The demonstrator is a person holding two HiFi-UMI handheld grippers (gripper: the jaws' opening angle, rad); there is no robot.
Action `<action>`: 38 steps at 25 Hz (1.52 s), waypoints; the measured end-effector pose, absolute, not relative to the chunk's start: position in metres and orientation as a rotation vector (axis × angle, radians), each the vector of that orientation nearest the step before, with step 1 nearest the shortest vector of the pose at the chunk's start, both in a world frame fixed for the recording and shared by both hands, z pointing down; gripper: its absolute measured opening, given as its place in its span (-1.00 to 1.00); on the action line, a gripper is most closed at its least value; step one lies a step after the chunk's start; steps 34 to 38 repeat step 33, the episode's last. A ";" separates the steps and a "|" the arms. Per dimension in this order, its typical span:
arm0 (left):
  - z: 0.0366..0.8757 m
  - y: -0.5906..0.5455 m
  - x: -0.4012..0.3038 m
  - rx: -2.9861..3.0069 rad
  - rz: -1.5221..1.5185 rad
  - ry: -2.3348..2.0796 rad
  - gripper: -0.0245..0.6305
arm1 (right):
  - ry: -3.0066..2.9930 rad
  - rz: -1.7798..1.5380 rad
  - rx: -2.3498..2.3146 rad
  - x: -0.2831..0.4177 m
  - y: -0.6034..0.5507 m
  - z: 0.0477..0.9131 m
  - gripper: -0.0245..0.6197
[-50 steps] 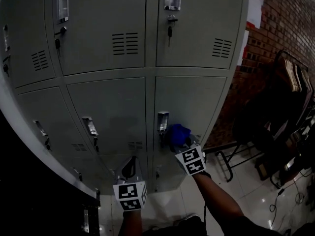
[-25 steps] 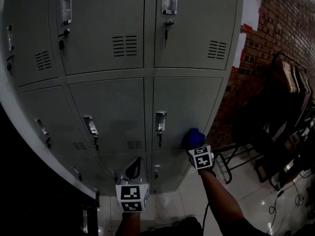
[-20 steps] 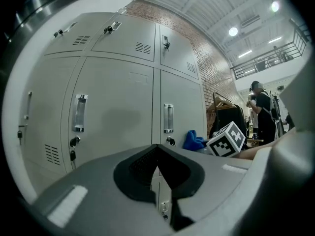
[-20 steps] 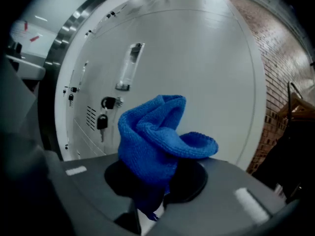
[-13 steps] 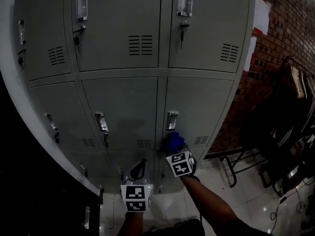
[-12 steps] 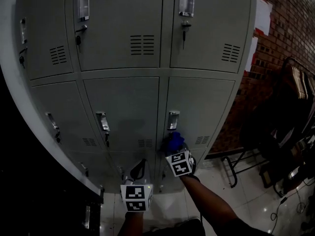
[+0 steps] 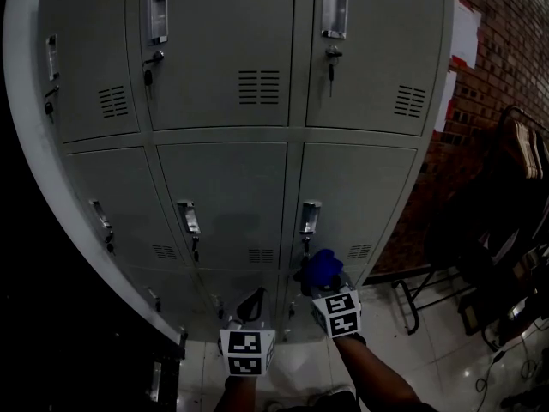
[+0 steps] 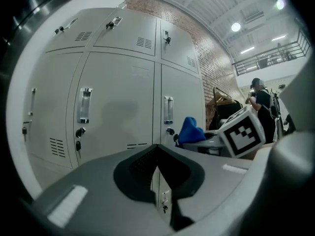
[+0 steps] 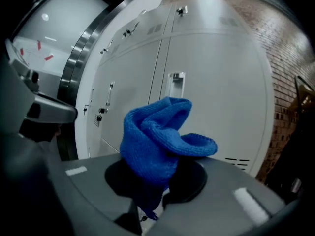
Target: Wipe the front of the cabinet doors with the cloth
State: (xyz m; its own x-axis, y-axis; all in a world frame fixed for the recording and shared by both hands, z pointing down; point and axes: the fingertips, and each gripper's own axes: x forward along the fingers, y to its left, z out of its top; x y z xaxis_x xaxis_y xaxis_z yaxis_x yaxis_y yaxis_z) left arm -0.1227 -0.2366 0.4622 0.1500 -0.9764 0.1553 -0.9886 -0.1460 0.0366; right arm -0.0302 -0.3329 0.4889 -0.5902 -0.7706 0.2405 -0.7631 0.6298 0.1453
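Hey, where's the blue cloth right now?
The blue cloth is clamped in the right gripper, low and right of centre in the head view, in front of the rightmost middle-row cabinet door, just below its handle.

Cloth (image 7: 322, 267) sits in the right gripper (image 7: 327, 281), right up by the cabinet's (image 7: 223, 187) middle-row door, just under its handle (image 7: 310, 217). Left gripper (image 7: 250, 303) is lower and further left, by the bottom doors. Brick wall (image 7: 497, 50) is right of the cabinet.

The glossy tiled floor (image 7: 446, 350) spreads below and to the right of the right gripper (image 7: 328, 292). The locker cabinet (image 7: 223, 187) stands on it ahead of that gripper, and a black metal frame (image 7: 410, 303) stands to the gripper's right.
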 end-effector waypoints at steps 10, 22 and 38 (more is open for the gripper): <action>0.440 -0.228 -0.104 2.362 0.129 -2.000 -0.88 | -2.655 -0.067 1.436 0.056 -0.243 0.450 -0.67; 0.434 -0.223 -0.084 2.405 0.121 -1.972 -0.88 | -2.646 -0.141 1.480 0.068 -0.239 0.434 -0.67; 0.434 -0.222 -0.076 2.419 0.130 -1.961 -0.88 | -2.643 -0.132 1.458 0.065 -0.237 0.442 -0.67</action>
